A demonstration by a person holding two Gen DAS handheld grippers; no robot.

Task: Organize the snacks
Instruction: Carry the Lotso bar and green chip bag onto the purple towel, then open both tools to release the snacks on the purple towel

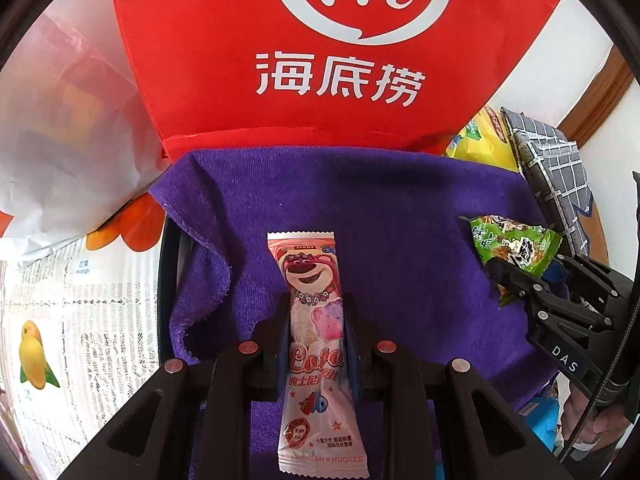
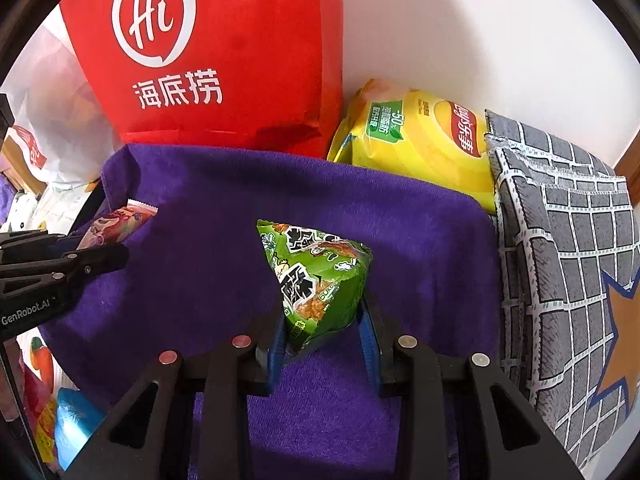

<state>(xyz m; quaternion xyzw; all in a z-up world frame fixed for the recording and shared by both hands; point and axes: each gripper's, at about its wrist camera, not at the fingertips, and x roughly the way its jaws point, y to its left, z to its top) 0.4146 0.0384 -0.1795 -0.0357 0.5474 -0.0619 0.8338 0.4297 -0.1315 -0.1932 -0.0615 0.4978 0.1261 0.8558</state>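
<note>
Left gripper (image 1: 316,344), closed on a pink Lotso candy packet (image 1: 316,344); right gripper (image 2: 322,332), closed on a green triangular snack pouch (image 2: 316,280). Both packets sit above the purple towel (image 2: 400,232). Behind the towel: red Haidilao bag (image 2: 224,60); yellow Lay's chip bag (image 2: 420,144) at its right rear corner.

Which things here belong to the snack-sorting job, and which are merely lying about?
Job: pink bear snack bar in left gripper; green snack packet in right gripper; yellow chip bag.

Lying about: purple towel, red bag, grey checked cloth.
</note>
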